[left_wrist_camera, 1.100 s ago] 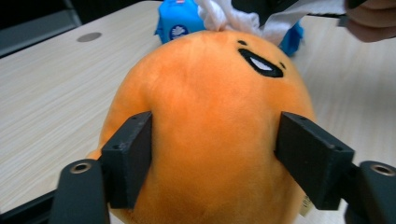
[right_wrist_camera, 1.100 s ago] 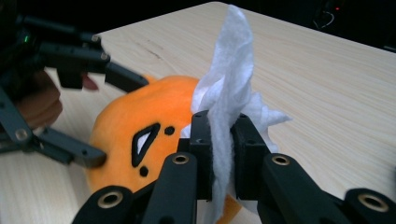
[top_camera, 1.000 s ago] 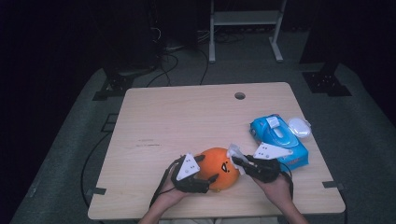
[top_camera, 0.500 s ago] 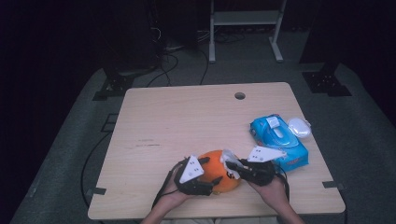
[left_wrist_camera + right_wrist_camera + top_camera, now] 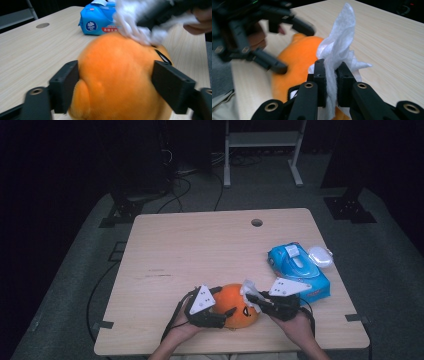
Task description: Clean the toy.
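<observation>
The orange plush toy (image 5: 236, 306) is located near the front edge of the tabletop (image 5: 200, 250), between the two claws. It is rounded and bulbous, covered in short, soft pile, with a small bump at the near side in the left gripper view. Black stitched markings are seen on the side facing the right claw (image 5: 251, 298).

The toy is straddled by the left claw (image 5: 226, 302), whose jaws have just been opening; both pads lie against its sides. The right claw is clamped on a crumpled white wipe (image 5: 339, 42), which is pressed against the top of the toy. A blue wipe pack (image 5: 298, 268) lies well apart, toward the right edge.
</observation>
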The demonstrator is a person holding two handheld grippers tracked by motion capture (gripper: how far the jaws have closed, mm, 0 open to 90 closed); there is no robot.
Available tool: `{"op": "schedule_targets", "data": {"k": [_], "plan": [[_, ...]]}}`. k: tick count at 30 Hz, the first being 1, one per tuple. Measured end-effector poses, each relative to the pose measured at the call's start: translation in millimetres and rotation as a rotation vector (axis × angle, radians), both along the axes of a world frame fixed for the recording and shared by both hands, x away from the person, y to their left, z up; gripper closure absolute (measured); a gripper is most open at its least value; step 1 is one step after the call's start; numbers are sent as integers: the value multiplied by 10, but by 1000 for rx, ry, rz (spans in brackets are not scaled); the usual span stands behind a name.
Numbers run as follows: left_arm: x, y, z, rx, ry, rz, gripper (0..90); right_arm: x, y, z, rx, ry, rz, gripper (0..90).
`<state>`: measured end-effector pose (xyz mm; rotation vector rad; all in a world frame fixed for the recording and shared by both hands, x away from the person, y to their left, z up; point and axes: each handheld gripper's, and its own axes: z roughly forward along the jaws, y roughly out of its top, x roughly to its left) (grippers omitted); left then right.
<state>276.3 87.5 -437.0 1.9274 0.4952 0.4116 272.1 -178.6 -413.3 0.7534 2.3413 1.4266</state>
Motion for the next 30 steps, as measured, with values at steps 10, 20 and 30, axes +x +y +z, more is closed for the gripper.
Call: {"op": "schedule_targets", "data": {"k": [10,20,30], "plan": [[134,56,-113,-59,167,-17,223,-24,43,3,-13,-8,77,799],[-27,-68,-32,-15,-118,148,447,151,-30,-17,51,-26,-43,799],[35,127,-8,-64,79,60,168,168,-90,-125,36,15,-43,802]]}}
